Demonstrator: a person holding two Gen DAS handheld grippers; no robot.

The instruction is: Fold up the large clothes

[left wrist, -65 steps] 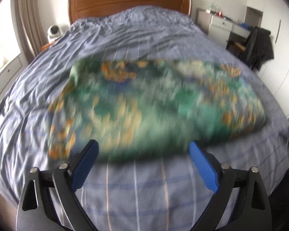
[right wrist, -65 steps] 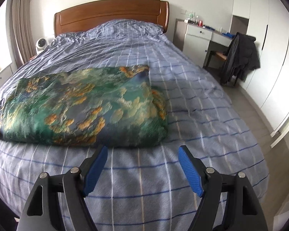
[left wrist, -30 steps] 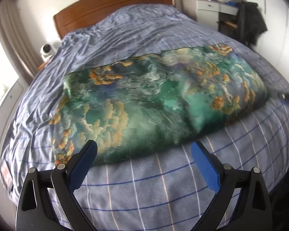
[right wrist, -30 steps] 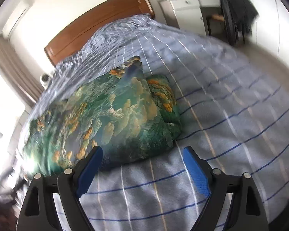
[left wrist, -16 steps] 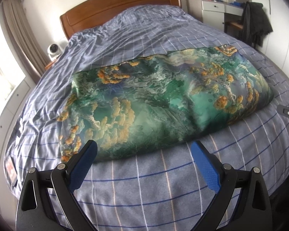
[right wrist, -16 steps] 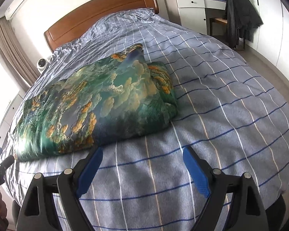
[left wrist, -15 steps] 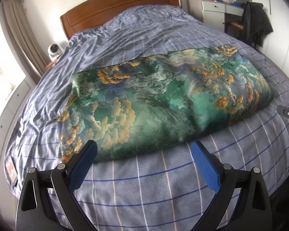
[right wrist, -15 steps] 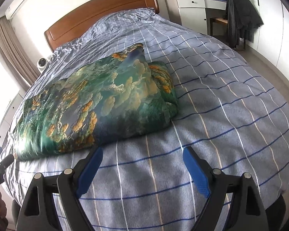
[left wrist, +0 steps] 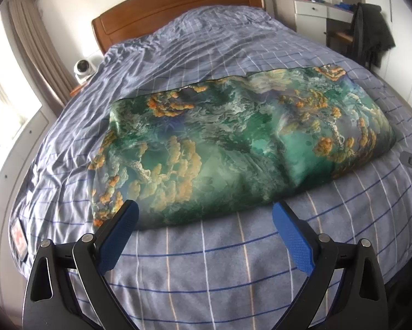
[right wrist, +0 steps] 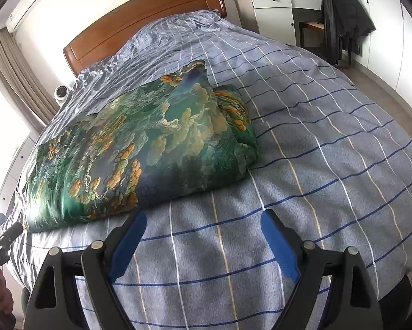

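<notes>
A large shiny green garment with orange and white cloud print (left wrist: 233,143) lies folded into a long thick rectangle across the blue checked bed (left wrist: 206,261). It also shows in the right wrist view (right wrist: 140,151), its right end doubled over. My left gripper (left wrist: 204,214) is open and empty, just short of the garment's near edge. My right gripper (right wrist: 203,222) is open and empty, over the bedcover near the garment's right front corner.
A wooden headboard (left wrist: 178,11) stands at the far end. A white desk (right wrist: 274,8) and a chair with a dark jacket (right wrist: 340,13) stand at the right. A small white fan (left wrist: 82,67) sits left of the bed. Curtains (right wrist: 16,77) hang at the left.
Both grippers stay open and off the garment. Over the last second both views swung and steadied; the garment has not moved since half a second ago.
</notes>
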